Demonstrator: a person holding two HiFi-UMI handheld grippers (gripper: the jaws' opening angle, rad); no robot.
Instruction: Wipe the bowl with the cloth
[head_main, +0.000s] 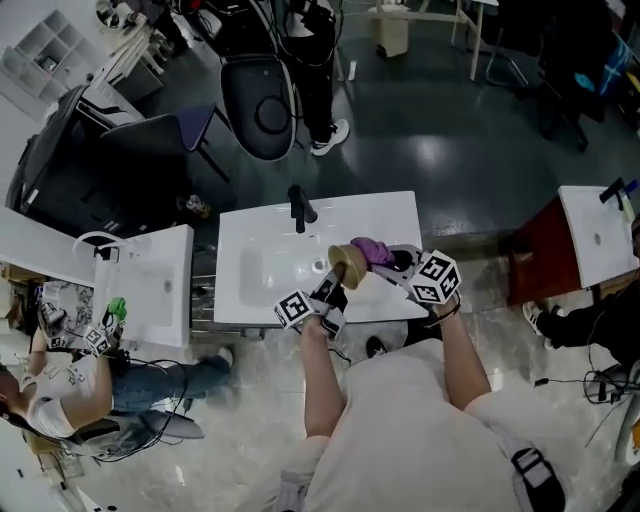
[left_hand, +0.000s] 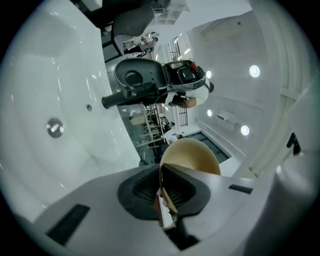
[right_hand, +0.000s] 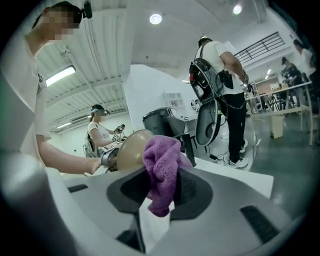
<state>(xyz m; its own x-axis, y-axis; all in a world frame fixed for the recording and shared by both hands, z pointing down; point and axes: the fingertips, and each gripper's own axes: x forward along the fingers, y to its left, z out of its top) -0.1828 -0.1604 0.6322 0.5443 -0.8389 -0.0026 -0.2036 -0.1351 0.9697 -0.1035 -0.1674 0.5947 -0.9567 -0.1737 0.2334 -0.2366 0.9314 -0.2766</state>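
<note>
Pinching the rim of the tan bowl (left_hand: 192, 156), the left gripper (left_hand: 162, 189) holds it on edge over the right part of the white sink (head_main: 250, 280), just near of the black faucet (head_main: 300, 208). The right gripper (right_hand: 160, 197) is clamped on a purple cloth (right_hand: 161, 167) (bunched, drooping between the jaws), which lies against the bowl's rounded outside from the right.

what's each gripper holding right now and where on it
The left gripper is clamped on the tan bowl by its rim; the right gripper pinches the purple cloth at a bunched fold.
</note>
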